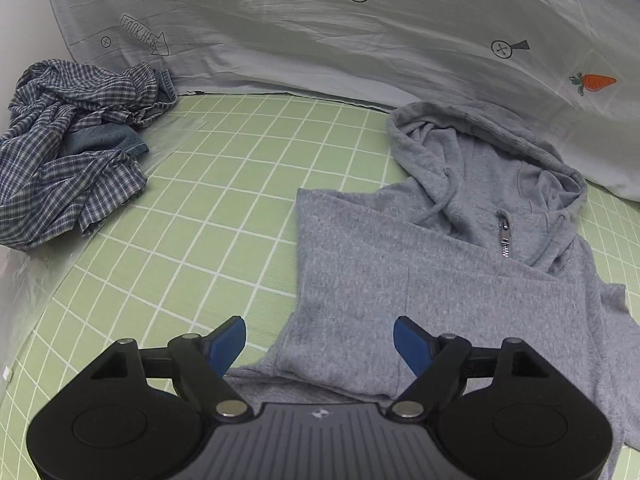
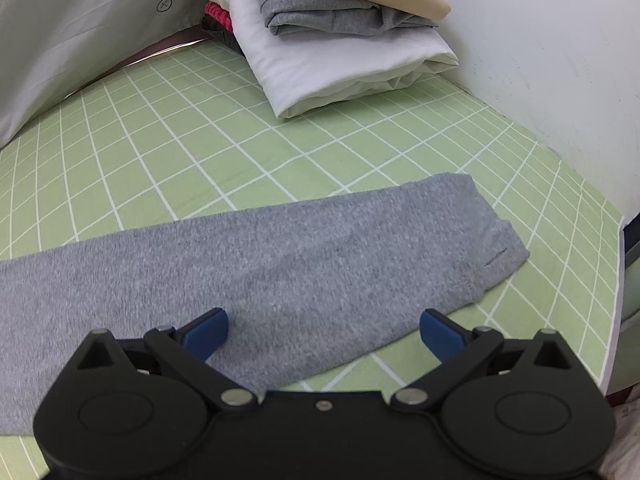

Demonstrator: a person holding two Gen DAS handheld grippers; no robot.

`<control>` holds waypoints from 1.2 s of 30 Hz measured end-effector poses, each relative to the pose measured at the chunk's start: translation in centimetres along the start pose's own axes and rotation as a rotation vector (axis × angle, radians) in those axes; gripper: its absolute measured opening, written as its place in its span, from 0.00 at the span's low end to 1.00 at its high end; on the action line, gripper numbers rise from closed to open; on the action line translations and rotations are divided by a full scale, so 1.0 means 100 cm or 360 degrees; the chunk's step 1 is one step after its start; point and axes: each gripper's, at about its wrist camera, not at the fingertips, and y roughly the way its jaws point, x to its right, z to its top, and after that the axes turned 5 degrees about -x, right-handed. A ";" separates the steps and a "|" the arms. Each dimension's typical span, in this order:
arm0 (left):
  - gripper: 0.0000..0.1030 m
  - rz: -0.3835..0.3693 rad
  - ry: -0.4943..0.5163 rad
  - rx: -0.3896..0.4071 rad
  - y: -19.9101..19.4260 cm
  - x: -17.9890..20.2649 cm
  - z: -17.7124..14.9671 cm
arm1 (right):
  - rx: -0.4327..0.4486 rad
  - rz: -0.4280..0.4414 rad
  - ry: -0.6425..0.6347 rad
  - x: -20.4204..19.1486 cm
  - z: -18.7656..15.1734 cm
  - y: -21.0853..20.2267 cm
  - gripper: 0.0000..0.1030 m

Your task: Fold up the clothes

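A grey zip hoodie [image 1: 460, 264] lies on the green grid sheet [image 1: 224, 208], hood toward the pillow, one sleeve folded across its chest. My left gripper [image 1: 320, 344] hovers over the hoodie's lower left edge, jaws wide apart, blue pads [image 1: 228, 344] touching nothing. In the right wrist view the hoodie's other sleeve [image 2: 280, 264] stretches flat to the right, cuff [image 2: 492, 264] at the far end. My right gripper [image 2: 324, 332] stands open just above that sleeve, which runs between the pads unpinched.
A crumpled blue plaid garment [image 1: 68, 152] sits at the left. A pale pillow [image 1: 320, 40] with printed marks lines the back. A stack of folded clothes [image 2: 332, 36] rests at the far right by the white wall [image 2: 560, 60]. The bed edge [image 2: 616, 280] drops off at right.
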 end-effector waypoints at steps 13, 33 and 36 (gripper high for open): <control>0.84 -0.0010 0.0122 -0.0004 -0.016 0.042 -0.002 | 0.0026 -0.0044 -0.0047 0.027 0.022 0.014 1.00; 0.85 0.0086 0.0299 -0.0049 -0.032 0.079 -0.009 | 0.0126 -0.0109 0.0054 0.107 0.052 0.051 1.00; 0.85 0.0081 0.0305 -0.0043 -0.034 0.082 -0.010 | 0.0133 -0.0068 0.0094 0.113 0.050 0.052 1.00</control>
